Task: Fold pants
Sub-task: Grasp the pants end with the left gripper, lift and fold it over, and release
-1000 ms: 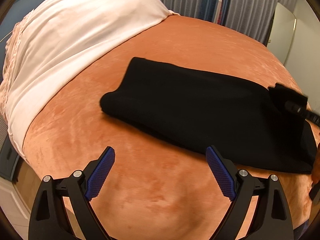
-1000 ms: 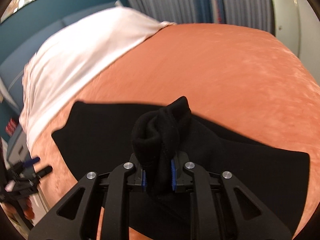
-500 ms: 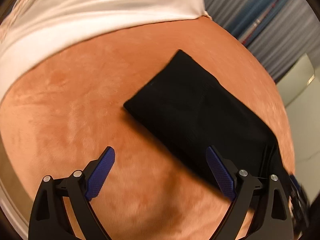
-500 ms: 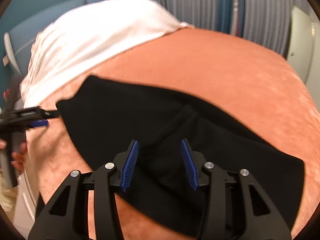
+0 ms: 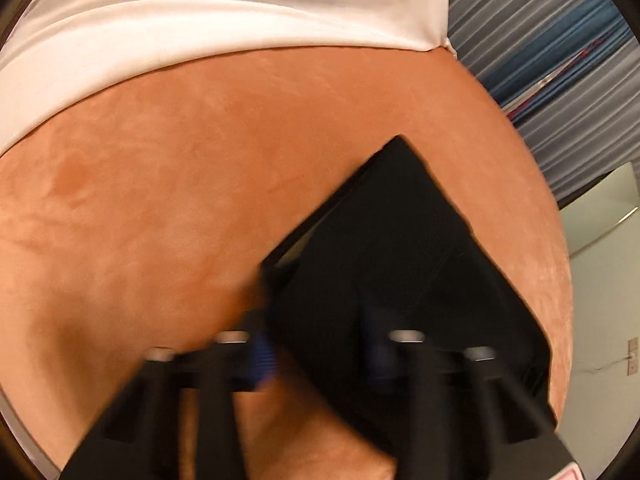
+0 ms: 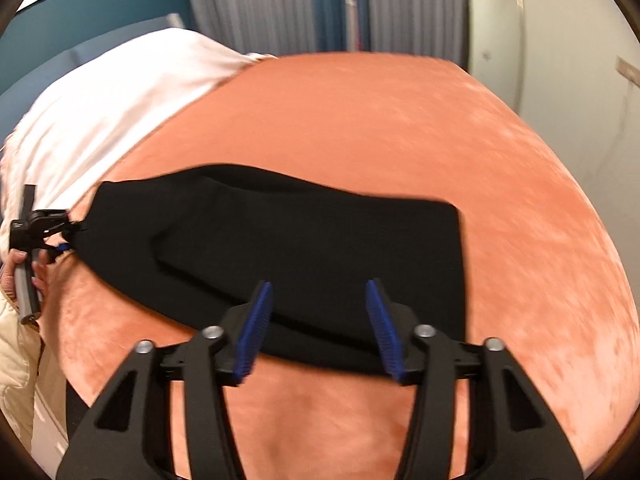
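Note:
The black pants [image 6: 312,240] lie folded into a long band on the orange bedspread [image 6: 400,120]. In the left wrist view the pants [image 5: 400,248] fill the lower right. My left gripper [image 5: 320,360] is blurred by motion, its jaws partly closed around the near left end of the pants; the cloth sits between the fingers. It also shows in the right wrist view [image 6: 60,232] at the pants' left end. My right gripper [image 6: 318,328] is open and empty, just above the pants' near edge.
A white sheet [image 5: 200,20] covers the head of the bed [image 6: 100,120]. Grey and blue curtains [image 6: 300,4] hang behind. A white wall and door [image 6: 540,40] stand to the right. The bed's near edge lies below both grippers.
My right gripper has let go of the pants and pulled back, open. My left gripper has swung onto the left end of the pants and its jaws are closing.

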A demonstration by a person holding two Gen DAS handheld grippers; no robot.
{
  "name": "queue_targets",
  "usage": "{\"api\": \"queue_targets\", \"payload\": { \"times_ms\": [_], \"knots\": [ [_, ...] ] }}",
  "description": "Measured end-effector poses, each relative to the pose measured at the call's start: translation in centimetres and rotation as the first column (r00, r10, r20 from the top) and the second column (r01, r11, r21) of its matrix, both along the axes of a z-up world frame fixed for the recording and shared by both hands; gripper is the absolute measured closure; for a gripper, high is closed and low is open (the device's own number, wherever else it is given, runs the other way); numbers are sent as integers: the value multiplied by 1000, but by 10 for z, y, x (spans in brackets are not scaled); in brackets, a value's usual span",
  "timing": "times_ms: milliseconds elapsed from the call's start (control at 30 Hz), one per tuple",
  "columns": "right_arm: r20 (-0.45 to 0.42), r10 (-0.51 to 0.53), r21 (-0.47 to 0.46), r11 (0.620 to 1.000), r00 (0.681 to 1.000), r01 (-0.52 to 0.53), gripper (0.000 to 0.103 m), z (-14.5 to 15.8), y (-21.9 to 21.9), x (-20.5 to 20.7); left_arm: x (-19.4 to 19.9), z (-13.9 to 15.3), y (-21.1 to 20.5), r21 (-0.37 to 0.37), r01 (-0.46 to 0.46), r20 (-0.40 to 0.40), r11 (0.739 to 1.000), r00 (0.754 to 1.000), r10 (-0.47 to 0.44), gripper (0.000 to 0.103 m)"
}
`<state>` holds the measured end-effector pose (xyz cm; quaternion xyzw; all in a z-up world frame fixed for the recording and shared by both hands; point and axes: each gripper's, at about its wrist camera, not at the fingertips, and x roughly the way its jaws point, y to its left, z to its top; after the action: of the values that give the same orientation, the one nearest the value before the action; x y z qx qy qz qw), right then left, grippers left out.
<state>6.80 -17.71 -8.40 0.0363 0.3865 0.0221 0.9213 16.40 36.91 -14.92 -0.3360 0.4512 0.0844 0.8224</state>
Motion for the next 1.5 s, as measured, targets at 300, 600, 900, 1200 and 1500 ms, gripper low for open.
{"api": "queue_targets", "payload": {
  "times_ms": [300, 600, 900, 1200, 1500],
  "knots": [
    [-13, -171, 70, 983, 985, 172, 48, -7, -81, -29, 6, 125, -105, 232, 165, 232, 959, 948, -219, 90],
    [-25, -253, 182, 950, 967, 253, 48, -19, -152, -58, -25, 220, -359, 486, 502, 291, 716, 680, -674, 90],
    [-32, -309, 250, 918, 951, 307, 48, -31, -209, -82, -53, 144, -526, 503, 699, 81, 509, 548, -833, 90],
    [-50, -305, 293, 906, 951, 306, 48, -49, -229, -88, -92, 50, -561, 555, 715, -77, 426, 554, -829, 84],
    [-8, -230, 323, 920, 973, 220, 45, -28, -226, -60, -125, 119, -482, 347, 750, 156, 563, 546, -823, 33]
  ]
}}
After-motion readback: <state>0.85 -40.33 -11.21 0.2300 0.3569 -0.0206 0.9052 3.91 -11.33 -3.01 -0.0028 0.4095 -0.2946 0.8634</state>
